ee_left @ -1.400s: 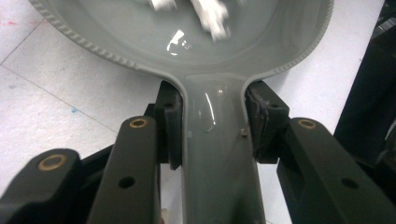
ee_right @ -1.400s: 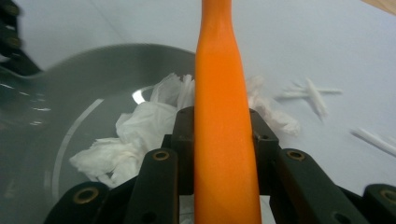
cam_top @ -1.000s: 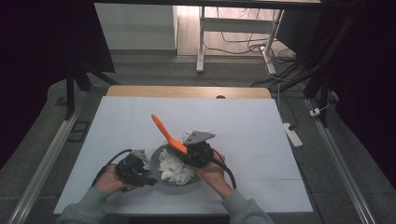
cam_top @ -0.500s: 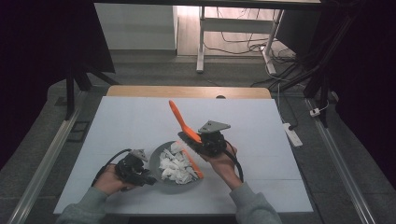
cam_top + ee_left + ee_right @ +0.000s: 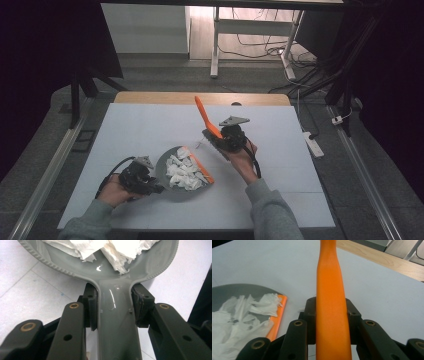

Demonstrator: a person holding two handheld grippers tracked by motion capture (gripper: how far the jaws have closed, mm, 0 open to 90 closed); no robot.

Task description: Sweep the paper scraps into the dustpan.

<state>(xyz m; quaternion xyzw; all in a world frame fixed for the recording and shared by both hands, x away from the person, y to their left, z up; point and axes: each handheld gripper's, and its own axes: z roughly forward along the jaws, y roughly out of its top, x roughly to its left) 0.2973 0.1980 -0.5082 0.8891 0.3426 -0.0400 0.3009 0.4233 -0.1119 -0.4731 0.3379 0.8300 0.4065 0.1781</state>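
I can read no text, label, brand, number or sign anywhere here.

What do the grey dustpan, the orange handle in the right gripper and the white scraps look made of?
Grey dustpan: likely glossy moulded plastic, showing sharp highlights and a ribbed rim. Orange handle: probably matte plastic, evenly coloured without glare. White scraps: apparently torn tissue paper, with crumpled, ragged edges.
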